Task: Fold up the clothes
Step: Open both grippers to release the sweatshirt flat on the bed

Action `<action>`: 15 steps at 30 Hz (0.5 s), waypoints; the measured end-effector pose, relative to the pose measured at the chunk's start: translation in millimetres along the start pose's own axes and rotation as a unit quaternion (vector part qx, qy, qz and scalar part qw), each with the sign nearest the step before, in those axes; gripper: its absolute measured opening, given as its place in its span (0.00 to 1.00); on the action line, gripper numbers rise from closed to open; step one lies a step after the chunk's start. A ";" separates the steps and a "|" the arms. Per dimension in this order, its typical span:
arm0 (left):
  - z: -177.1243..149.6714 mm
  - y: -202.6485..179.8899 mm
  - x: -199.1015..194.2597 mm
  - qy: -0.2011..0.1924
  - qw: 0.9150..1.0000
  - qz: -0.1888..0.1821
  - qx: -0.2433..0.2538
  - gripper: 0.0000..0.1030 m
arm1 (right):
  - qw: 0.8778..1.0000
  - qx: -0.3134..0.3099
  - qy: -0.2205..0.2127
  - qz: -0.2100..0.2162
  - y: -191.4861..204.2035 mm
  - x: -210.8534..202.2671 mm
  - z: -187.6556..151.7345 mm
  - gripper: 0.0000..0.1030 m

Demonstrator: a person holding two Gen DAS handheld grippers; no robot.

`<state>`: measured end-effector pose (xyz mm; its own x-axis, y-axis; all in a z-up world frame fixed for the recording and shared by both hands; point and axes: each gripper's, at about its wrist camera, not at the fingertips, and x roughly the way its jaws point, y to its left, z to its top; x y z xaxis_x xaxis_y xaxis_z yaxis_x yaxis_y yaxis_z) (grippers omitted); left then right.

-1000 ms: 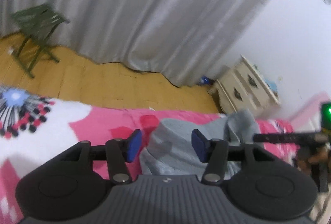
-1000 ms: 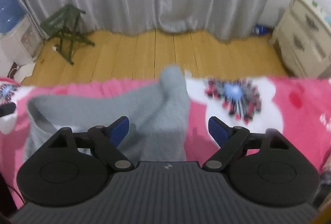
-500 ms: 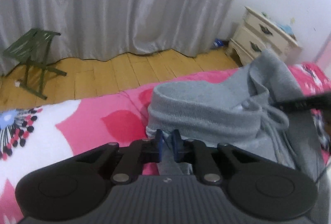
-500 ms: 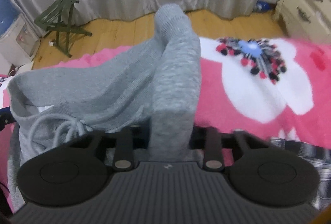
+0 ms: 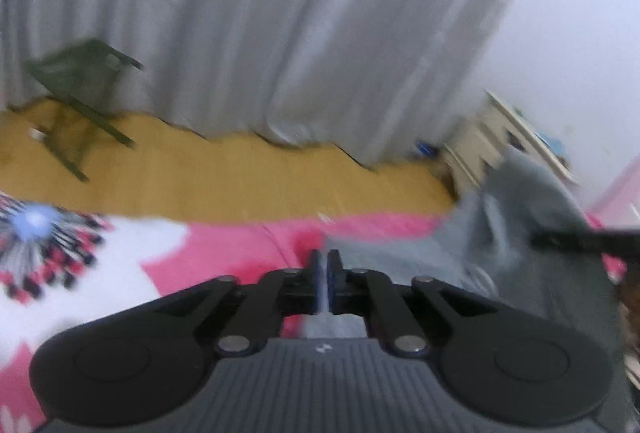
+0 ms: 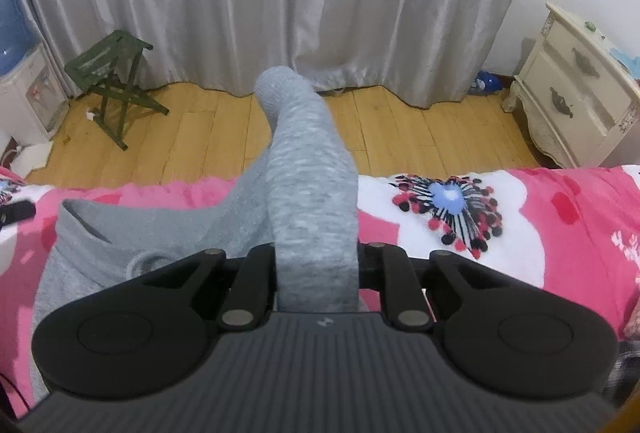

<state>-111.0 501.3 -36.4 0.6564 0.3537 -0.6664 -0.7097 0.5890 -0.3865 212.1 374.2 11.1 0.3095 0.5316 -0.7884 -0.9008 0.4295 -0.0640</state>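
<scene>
Both grippers — left, right — clamped their fingers on soft grey knit trousers. One leg rose as a rounded tube over the fleecy pink blanket.

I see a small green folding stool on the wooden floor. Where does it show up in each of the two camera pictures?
Left wrist view: the small green folding stool stands at the far left, blurred, before the grey curtain.
Right wrist view: the stool stands upper left, sharp, beside a white water dispenser.
Shared landmark: the cream bedside cabinet at the right of both.
</scene>
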 end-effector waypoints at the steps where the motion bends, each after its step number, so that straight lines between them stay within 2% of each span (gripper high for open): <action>1: -3.0 -1.4 4.5 0.023 1.000 -0.006 0.012 0.34 | 1.000 0.003 0.002 -0.002 -1.7 0.3 -1.3 0.13; 3: -8.3 -6.0 11.0 0.051 0.998 -0.004 0.029 0.41 | 1.000 0.007 0.005 -0.006 -4.3 0.2 -4.2 0.13; 6: -12.8 -13.2 15.8 0.052 0.997 0.008 0.052 0.57 | 1.000 0.005 0.004 -0.007 -2.6 -4.0 -5.4 0.13; 8: -15.4 -19.6 29.3 0.077 0.996 -0.003 0.045 0.56 | 1.000 0.000 0.004 -0.008 0.6 -6.8 -3.8 0.13; 9: -17.3 -20.2 35.4 0.087 0.995 -0.007 0.038 0.54 | 1.000 -0.001 0.004 -0.009 2.3 -7.6 -2.9 0.13; 11: -21.0 -24.8 41.0 0.081 0.996 -0.005 0.035 0.42 | 1.000 -0.001 0.004 -0.012 3.8 -9.8 -2.1 0.13; 12: -23.1 -28.4 42.0 0.077 0.996 -0.004 0.039 0.28 | 1.000 0.000 0.003 -0.015 3.8 -11.5 -2.2 0.13; 13: -25.0 -31.7 42.8 0.073 0.996 -0.005 0.042 0.19 | 1.000 0.002 0.002 -0.020 3.4 -13.4 -2.3 0.13; 15: -26.1 -35.1 38.2 0.058 0.997 -0.015 0.039 0.14 | 1.000 0.009 -0.006 -0.029 2.2 -20.0 -2.3 0.13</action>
<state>-67.7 475.2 -64.9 0.6397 0.2503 -0.7267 -0.6646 0.6550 -0.3594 203.2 362.9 25.4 0.3651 0.5146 -0.7758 -0.8758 0.4726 -0.0987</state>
